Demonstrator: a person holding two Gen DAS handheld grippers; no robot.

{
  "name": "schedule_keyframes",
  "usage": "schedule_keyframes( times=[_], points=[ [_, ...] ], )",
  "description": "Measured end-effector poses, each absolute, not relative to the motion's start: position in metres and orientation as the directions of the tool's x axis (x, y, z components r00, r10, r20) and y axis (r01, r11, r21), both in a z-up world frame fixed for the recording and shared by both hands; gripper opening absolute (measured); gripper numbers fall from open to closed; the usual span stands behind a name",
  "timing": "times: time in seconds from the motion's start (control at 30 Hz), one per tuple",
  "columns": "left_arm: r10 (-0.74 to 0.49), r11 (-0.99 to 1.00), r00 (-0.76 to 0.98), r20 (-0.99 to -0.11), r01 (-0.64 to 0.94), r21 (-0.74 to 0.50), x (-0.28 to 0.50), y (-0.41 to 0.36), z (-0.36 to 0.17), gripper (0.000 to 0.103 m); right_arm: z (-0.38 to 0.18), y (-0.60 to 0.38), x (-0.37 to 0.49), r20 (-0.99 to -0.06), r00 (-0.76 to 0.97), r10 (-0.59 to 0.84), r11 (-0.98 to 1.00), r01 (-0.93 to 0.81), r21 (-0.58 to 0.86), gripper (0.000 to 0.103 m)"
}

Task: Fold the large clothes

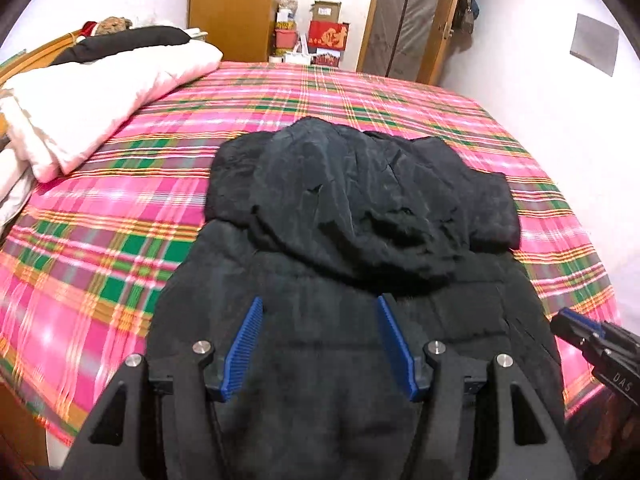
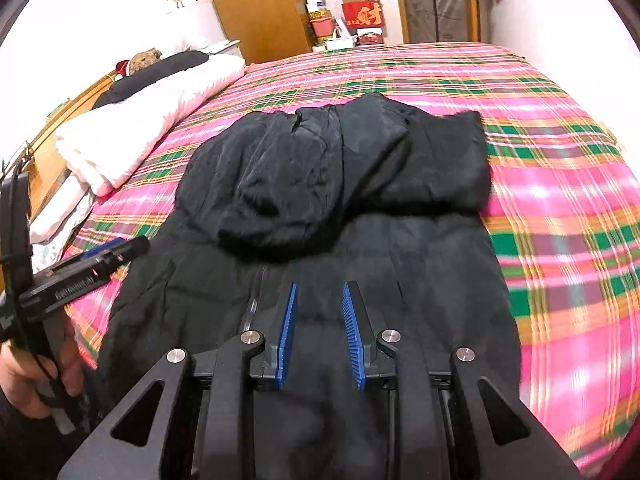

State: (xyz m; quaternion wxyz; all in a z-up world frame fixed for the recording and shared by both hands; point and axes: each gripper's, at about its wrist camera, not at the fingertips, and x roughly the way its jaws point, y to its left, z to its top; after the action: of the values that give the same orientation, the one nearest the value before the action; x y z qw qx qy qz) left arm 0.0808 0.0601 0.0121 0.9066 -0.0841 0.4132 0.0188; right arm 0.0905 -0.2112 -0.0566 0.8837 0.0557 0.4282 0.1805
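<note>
A large black padded jacket [image 1: 360, 240] lies on the pink plaid bed, its hood [image 1: 340, 184] and sleeves folded onto the far part of its body. It also shows in the right wrist view [image 2: 320, 200]. My left gripper [image 1: 320, 312] is open and empty, hovering over the jacket's near body. My right gripper [image 2: 320, 296] is open with a narrower gap, also empty above the jacket's near body. The right gripper shows at the right edge of the left wrist view [image 1: 592, 336]; the left gripper shows at the left of the right wrist view [image 2: 100, 260], held in a hand.
The bed [image 1: 120, 200] has a pink, green and orange plaid sheet. Folded white quilts [image 1: 80, 112] and a dark item lie at its far left by the wooden headboard. A wooden cabinet [image 1: 232, 8], boxes [image 1: 326, 28] and a door stand beyond the bed.
</note>
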Motion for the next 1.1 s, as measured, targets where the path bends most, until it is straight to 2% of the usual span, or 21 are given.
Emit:
schedule_keyframes(
  times=[0.07,0.13,0.17,0.53,0.8,1.1],
  points=[
    [-0.028,0.985,0.661,-0.75,-0.11,-0.133,0.063,0.062,0.017,0.062,-0.057,-0.217,0.07,-0.744,0.569,0.35,0.935,-0.263,0.238,0.029],
    [-0.028,0.984,0.658,-0.752,-0.113,-0.136,0.044,0.065,0.017,0.062,-0.059,-0.222,0.055,-0.749,0.563,0.349,0.936,-0.251,0.248,0.061],
    [-0.029,0.984,0.657,-0.753,-0.114,-0.137,0.037,0.066,0.017,0.062,-0.06,-0.228,0.047,-0.749,0.557,0.359,0.933,-0.24,0.268,0.066],
    [0.001,0.987,0.631,-0.775,-0.126,-0.101,-0.004,0.075,0.01,0.062,-0.068,-0.25,0.019,-0.769,0.547,0.331,0.944,-0.181,0.277,0.066],
    [0.024,0.981,0.59,-0.807,-0.17,-0.096,0.005,0.094,-0.009,0.062,-0.082,-0.265,0.029,-0.792,0.533,0.298,0.954,-0.126,0.274,0.066],
    [0.095,0.955,0.5,-0.861,-0.289,-0.062,0.036,0.141,-0.048,0.062,-0.112,-0.292,0.064,-0.857,0.478,0.194,0.975,0.002,0.222,0.066]
  ],
)
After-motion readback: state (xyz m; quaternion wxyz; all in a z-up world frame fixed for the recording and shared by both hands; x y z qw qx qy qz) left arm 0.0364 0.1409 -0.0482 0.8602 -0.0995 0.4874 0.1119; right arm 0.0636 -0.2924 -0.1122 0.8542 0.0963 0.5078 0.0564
